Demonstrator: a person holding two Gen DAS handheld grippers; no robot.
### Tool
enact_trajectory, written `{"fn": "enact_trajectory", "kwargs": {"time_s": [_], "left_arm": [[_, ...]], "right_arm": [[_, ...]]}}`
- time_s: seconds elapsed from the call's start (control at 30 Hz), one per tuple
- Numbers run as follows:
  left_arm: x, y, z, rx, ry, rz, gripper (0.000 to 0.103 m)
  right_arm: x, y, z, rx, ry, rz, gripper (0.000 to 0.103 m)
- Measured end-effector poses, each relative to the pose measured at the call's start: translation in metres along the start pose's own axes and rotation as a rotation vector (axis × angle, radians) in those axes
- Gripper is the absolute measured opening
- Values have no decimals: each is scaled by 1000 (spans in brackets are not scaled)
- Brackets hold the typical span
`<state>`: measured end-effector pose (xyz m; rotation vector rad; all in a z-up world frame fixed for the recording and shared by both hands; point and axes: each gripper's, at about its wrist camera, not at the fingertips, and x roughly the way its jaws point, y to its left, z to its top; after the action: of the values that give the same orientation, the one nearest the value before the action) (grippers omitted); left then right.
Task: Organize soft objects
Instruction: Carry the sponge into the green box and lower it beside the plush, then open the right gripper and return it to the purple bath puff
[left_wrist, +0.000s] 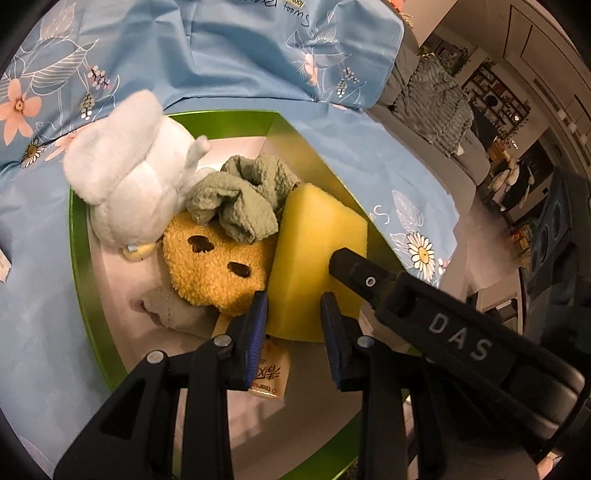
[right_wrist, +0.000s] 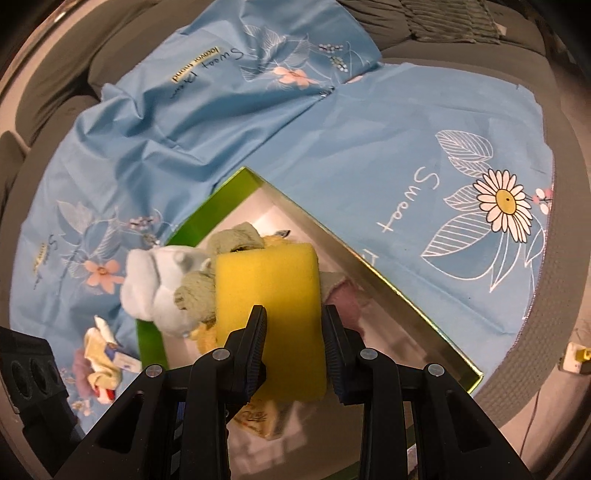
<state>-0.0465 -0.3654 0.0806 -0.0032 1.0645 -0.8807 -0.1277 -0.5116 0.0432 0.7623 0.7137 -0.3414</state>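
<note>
Clamped by right gripper (right_wrist: 294, 341) on light, squashy yellow foam sponge block (right_wrist: 269, 295) mid-sides, gently; left gripper (left_wrist: 294, 332) empty, nearly closed.

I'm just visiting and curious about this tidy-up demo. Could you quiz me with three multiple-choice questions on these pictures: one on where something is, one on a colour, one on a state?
1. Where does the green crinkled cloth lie?
A. inside the green-walled box
B. on the blue flowered sheet
C. on the floor

2. What colour is the rectangular foam sponge?
A. pink
B. yellow
C. white

3. What is the right gripper doing?
A. standing open and empty
B. clamping the white plush toy
C. clamping the sponge

Answers: 1 A, it sits among the toys within the box walls. 2 B, its foam is yellow. 3 C, both pads press its sides.
</note>
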Motion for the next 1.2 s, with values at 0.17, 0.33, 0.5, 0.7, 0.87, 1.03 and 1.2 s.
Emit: {"fn": "enact_trajectory", "kwargs": {"time_s": [0.17, 0.33, 0.5, 0.7, 0.87, 1.03, 1.2], "left_arm": [[4, 1, -3, 4, 10, 20, 30], [-6, 3, -8, -3, -16, 11, 29], [-33, 7, -18, 6, -77, 31, 45], [-75, 18, -29, -13, -201, 48, 75], [-112, 41, -43, -59, -272, 91, 82], [-150, 76, -65, -111, -339, 190, 83], [-183, 121, -87, -147, -373, 337, 83]], "right_arm": [[9, -3, 1, 2, 20, -58, 34], [1, -3, -1, 14, 6, -62, 34], [-15, 0, -5, 24, -52, -87, 64], [-39, 21, -9, -34, -177, -75, 86], [-49, 48, -19, -120, -241, -56, 90], [-46, 77, -34, -216, -248, -47, 90], [-47, 114, -56, -328, -255, 26, 90]]}}
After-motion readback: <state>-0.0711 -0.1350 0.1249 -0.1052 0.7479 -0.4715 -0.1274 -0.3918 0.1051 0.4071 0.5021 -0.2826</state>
